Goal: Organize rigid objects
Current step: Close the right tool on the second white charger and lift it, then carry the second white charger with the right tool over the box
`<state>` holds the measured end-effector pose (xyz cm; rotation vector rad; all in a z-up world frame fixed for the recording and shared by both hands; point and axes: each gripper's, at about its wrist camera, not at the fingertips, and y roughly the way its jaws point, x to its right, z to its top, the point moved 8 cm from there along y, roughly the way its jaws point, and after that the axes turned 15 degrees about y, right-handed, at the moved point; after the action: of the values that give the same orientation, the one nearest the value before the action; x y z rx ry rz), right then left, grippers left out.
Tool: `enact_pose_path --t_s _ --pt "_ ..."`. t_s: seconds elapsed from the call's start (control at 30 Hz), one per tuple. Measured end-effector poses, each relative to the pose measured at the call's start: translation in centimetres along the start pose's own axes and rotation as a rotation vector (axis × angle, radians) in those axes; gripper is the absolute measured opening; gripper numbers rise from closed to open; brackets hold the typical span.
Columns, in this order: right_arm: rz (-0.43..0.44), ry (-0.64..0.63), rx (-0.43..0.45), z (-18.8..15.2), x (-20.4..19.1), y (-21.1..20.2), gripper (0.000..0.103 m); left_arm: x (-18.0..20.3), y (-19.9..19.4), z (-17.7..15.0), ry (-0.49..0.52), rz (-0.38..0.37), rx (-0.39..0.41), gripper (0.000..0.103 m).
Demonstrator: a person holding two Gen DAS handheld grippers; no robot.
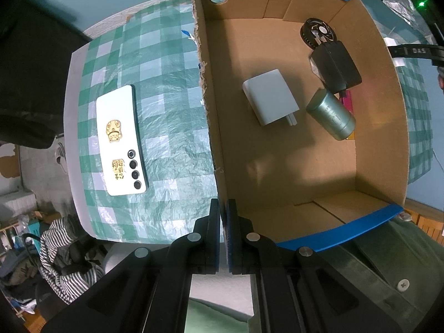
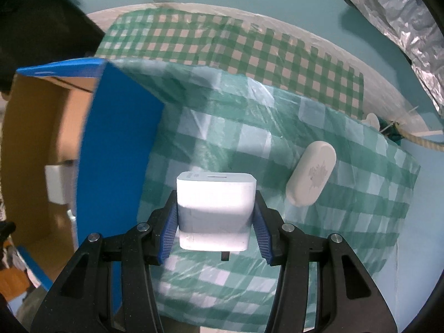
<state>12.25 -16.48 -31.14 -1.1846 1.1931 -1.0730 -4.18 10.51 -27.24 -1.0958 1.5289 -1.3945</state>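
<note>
- Right wrist view: the right gripper point(image 2: 215, 216) clamps a white charger block point(image 2: 215, 208) above the checked tablecloth point(image 2: 347, 208), beside the cardboard box point(image 2: 119, 152).
- Clearing the blue wall first looks wise.
- The left gripper point(image 1: 223, 216), jaws together, pinches the box edge.

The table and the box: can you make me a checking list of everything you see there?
Surface: green checked tablecloth.
Job's things: cardboard box holds a white charger, green canister, black adapter and black disc; phone and white oval case lie on the cloth.
Clutter: nothing seen.
Grippers: left gripper shut, empty; right gripper shut on a white charger block.
Cables: nothing seen.
Surroundings: striped clothing, silver foil.
</note>
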Motion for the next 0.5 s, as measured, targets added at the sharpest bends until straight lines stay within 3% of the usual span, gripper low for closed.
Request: enact_pose_path --t_s 0.5 --pt "0.052 -0.091 0.080 -1.7 -4.6 -6.7 0.050 -0.2 0.7 0.6 -0.003 -0.006 0.001 0.004"
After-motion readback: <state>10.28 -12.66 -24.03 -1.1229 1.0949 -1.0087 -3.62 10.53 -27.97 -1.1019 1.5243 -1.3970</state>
